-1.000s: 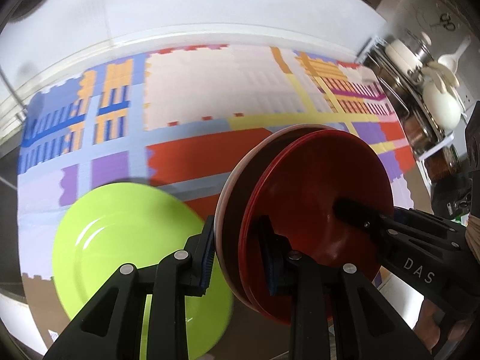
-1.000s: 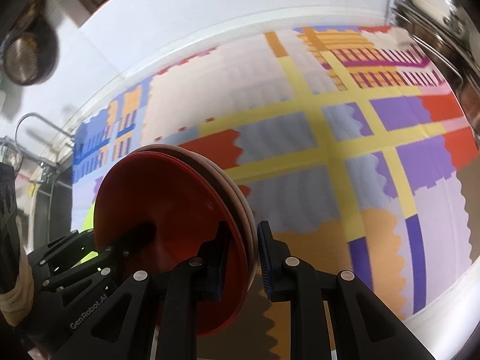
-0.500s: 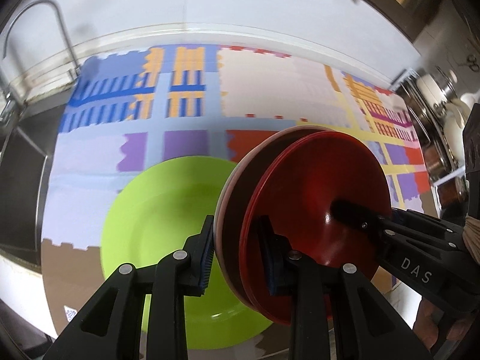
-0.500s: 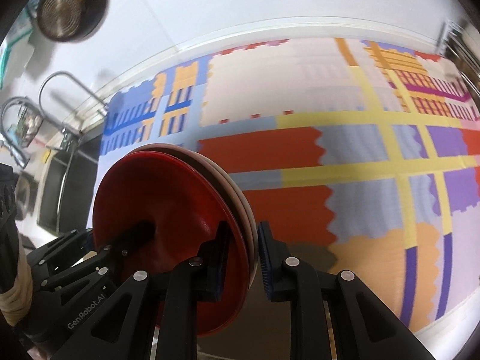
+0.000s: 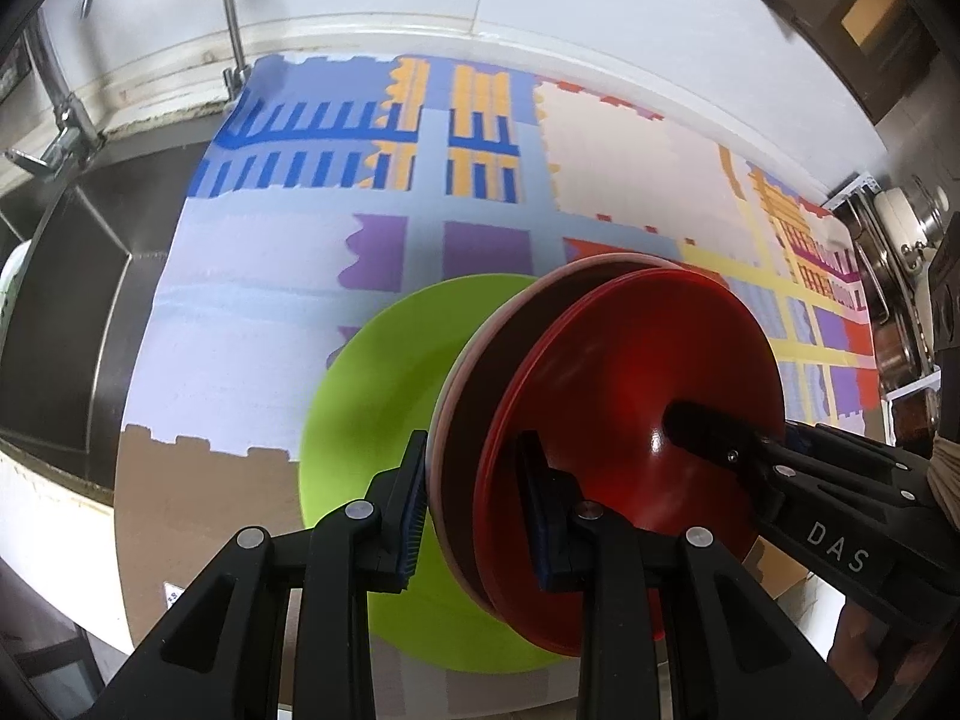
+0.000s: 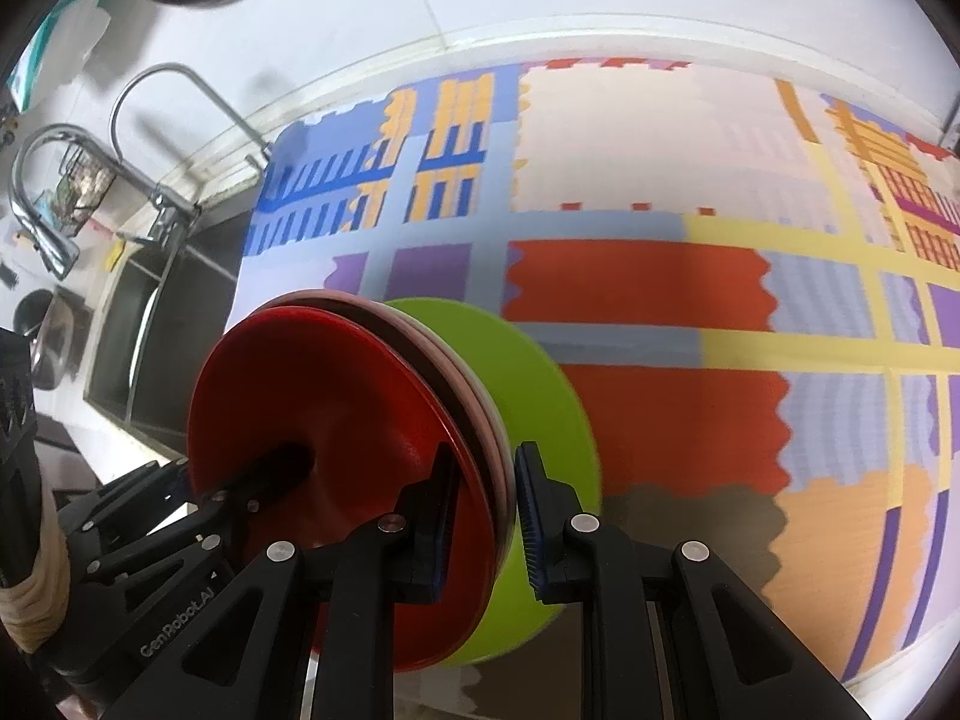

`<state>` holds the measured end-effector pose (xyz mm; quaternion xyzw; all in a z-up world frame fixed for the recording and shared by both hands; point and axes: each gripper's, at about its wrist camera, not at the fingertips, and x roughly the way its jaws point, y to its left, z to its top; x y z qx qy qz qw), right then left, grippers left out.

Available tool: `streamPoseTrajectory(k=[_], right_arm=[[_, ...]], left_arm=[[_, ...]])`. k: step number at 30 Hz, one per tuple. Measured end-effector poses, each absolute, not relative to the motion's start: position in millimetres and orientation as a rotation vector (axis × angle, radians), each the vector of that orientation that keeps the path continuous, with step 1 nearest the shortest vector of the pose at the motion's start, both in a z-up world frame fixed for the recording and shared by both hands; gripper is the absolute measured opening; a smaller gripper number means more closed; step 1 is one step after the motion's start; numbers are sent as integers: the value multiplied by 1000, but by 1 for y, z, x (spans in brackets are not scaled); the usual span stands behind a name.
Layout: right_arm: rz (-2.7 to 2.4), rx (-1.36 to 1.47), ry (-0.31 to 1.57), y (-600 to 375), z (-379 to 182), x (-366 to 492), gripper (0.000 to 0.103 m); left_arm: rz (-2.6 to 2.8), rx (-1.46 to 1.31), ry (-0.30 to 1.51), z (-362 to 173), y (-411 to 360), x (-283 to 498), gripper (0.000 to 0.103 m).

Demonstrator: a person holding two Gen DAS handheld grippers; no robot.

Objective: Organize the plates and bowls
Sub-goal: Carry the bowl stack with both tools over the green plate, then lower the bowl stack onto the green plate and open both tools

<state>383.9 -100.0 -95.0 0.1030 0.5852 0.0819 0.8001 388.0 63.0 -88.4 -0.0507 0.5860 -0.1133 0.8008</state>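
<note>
**Two grippers clamp a plate stack above the green plate**

Left wrist view: my left gripper (image 5: 474, 510) is clamped on the rim of a stack of plates (image 5: 630, 420), one finger on the pale pink underside, the other on the red top face. The stack stands on edge, tilted, off the counter. From the right, my right gripper (image 5: 714, 438) reaches in and grips the same stack near its middle, one black finger lying across the red face. Behind and below the stack, a lime green plate (image 5: 384, 408) lies flat on the patterned mat (image 5: 270, 300). A steel sink (image 5: 66, 312) and faucet (image 5: 231, 18) sit at the left; a dish rack (image 5: 894, 252) with pots stands at the far right.

Right wrist view: my right gripper (image 6: 483, 516) pinches the stack's (image 6: 336, 438) rim, its pads tight against the red face and the pink back. My left gripper (image 6: 264, 468) comes in from the lower left, its finger pressed on the red bowl of the top plate. The green plate (image 6: 540, 408) shows just beyond the stack, resting on the mat (image 6: 660, 300). The sink (image 6: 150, 324) and curved faucet (image 6: 180, 96) lie at the left.
</note>
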Motion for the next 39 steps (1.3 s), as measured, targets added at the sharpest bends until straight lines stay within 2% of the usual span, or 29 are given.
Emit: streamPoseTrajectory(k=[25, 30, 35, 38, 39], right_arm=[[169, 214, 1349, -85, -116, 394, 21], [175, 203, 1332, -86, -114, 394, 21], [173, 190, 1303, -85, -112, 391, 22], [151, 170, 1243, -86, -103, 385, 34], [142, 158, 1214, -87, -98, 380, 34]], left_arm=[[-264, -114, 1318, -114, 72, 398, 29], [-271, -113, 1298, -113, 75, 398, 37], [-251, -74, 1240, -103, 77, 391, 41], [-223, -59, 1168, -89, 80, 380, 46], [-219, -55, 1149, -85, 81, 377, 49]])
